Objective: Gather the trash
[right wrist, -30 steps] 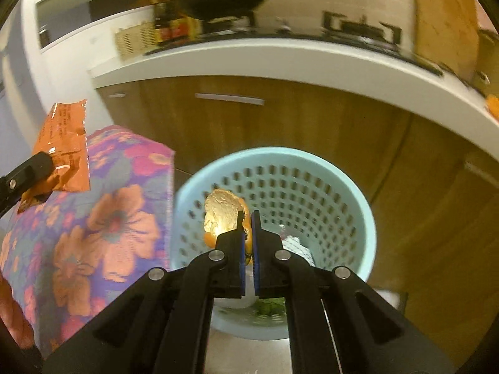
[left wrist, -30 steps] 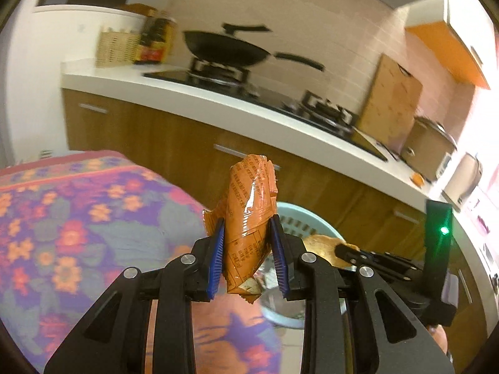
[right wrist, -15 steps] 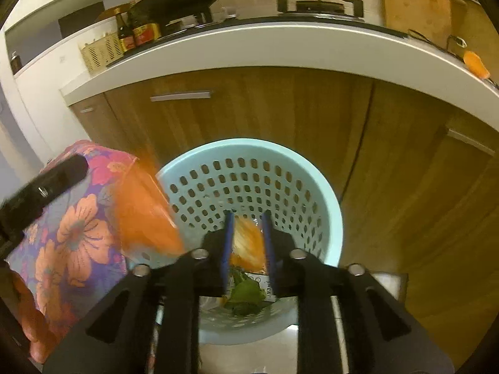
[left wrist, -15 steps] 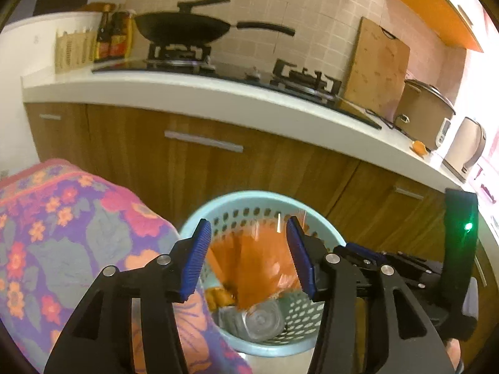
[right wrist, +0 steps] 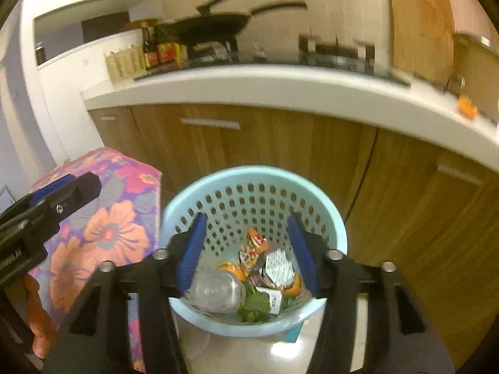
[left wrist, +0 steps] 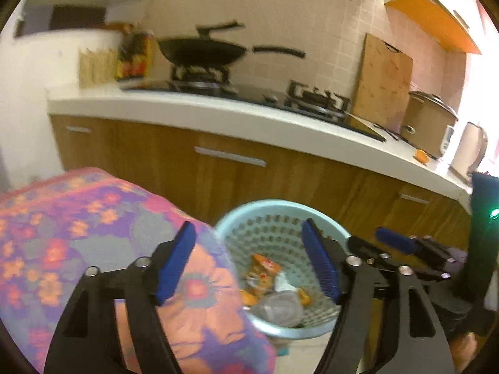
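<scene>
Trash (right wrist: 249, 277) lies in basket (right wrist: 338, 227) below right gripper (right wrist: 246, 249).

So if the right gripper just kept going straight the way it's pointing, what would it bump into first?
Probably the trash in the light blue basket: the open right gripper points down into it, at the orange wrapper, though depth is unclear.

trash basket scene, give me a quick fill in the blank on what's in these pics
1. The perforated basket is light ____ in colour.
2. The orange snack wrapper lies ____ the basket.
3. The black wok sits on the ____.
4. The cloth left of the basket has a ____ pattern.

Missing words: blue; inside; stove; floral
</scene>
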`<state>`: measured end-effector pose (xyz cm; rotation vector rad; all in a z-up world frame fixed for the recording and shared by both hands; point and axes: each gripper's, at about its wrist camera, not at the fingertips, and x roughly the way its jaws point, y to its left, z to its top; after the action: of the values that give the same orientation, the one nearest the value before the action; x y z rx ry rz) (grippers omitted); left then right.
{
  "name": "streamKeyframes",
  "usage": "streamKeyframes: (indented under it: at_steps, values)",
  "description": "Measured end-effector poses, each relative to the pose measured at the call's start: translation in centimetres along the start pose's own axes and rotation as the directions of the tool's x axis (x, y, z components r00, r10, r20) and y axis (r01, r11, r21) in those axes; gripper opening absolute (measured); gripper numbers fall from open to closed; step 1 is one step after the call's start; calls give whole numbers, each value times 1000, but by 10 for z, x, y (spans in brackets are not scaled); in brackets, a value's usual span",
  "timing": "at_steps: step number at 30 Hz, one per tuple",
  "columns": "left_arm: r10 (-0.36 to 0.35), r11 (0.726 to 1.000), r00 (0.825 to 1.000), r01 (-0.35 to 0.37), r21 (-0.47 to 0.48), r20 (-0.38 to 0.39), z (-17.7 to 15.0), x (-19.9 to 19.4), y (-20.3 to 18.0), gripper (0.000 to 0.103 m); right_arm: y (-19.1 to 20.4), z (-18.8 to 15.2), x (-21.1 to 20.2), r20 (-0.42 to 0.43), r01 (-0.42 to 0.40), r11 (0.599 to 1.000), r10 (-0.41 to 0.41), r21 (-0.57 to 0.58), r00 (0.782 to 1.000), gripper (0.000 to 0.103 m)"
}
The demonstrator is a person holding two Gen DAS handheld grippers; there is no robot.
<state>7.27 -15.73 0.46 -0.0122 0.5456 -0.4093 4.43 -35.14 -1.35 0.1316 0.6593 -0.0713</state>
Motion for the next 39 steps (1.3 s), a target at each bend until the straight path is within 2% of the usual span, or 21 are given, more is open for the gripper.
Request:
streamKeyframes:
  at_steps: [3, 5, 8, 12, 15, 16, 18, 24, 31, 39]
  values:
    - [78, 997, 996, -79, 18, 39, -6, -22, 7, 80, 20, -4, -18, 49, 14, 999, -12, -45, 999, 52]
    - [108, 994, 992, -108, -9, 62, -11, -39, 17, 84, 32, -5, -26, 65, 25, 998, -21, -64, 998, 53]
    - [156, 987, 983, -154, -37, 92, -17, -56, 31, 85, 46, -7, -38, 97, 26, 996, -18, -82, 995, 62]
    - [254, 967, 958, -249, -54, 135, -30, -64, 44, 85, 66, -11, -50, 130, 21, 995, -8, -95, 991, 63]
    - [299, 954, 948, -297, -33, 112, -35, -59, 47, 85, 79, -14, -54, 144, 51, 992, -34, -114, 989, 63]
    - [286, 958, 951, -284, -39, 114, -34, -61, 49, 85, 80, -14, -54, 147, 54, 992, -37, -116, 989, 63]
    - [292, 956, 947, -286, -58, 133, -34, -65, 53, 86, 85, -15, -56, 153, 57, 992, -39, -116, 987, 63]
    - [284, 958, 951, -278, -68, 125, -36, -65, 57, 86, 89, -15, -55, 157, 54, 993, -36, -110, 987, 65]
    - [292, 956, 948, -285, -71, 129, -38, -67, 58, 92, 94, -16, -52, 155, 59, 992, -41, -111, 987, 70]
    - [304, 952, 944, -296, -79, 125, -37, -68, 60, 92, 93, -16, -50, 154, 54, 994, -38, -97, 987, 72]
